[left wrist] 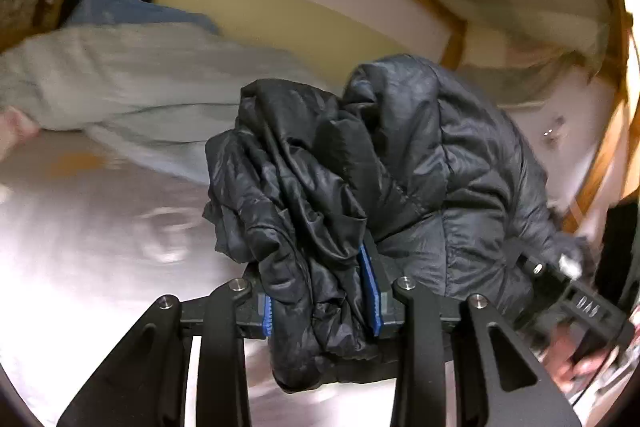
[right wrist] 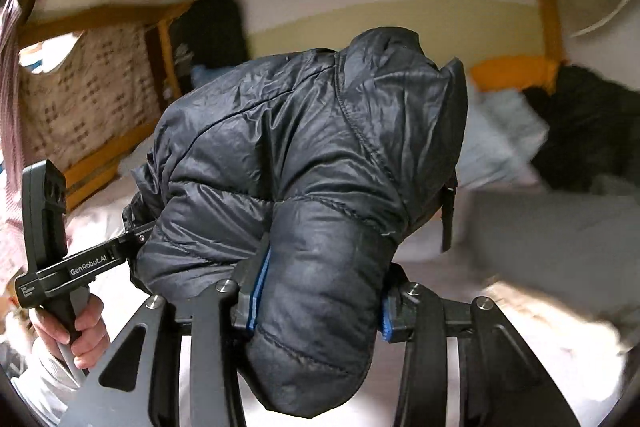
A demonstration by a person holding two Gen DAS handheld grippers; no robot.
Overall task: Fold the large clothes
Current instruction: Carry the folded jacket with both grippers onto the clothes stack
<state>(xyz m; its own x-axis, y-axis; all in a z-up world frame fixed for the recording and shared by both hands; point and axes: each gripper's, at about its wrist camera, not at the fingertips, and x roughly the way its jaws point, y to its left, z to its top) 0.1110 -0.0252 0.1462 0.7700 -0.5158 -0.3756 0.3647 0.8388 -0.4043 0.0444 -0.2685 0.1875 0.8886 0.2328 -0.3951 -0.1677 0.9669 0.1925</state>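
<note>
A black puffer jacket (left wrist: pixel 420 155) hangs in the air above a white bed sheet (left wrist: pixel 80 227). My left gripper (left wrist: pixel 320 291) is shut on a bunched fold of the jacket between its blue pads. My right gripper (right wrist: pixel 316 295) is shut on a thick padded part of the same jacket (right wrist: pixel 304 147). In the left wrist view the right gripper's body shows at the far right edge. In the right wrist view the left gripper's body and the hand holding it show at the left edge. The jacket hides much of the bed behind it.
A pale grey-blue garment (left wrist: pixel 132 87) and a blue one (left wrist: pixel 116 7) lie on the bed. A wooden bed frame (left wrist: pixel 452 39) borders it. In the right wrist view a dark garment (right wrist: pixel 588 131), an orange pillow (right wrist: pixel 516 73) and a grey cloth (right wrist: pixel 560 231) lie on the bed.
</note>
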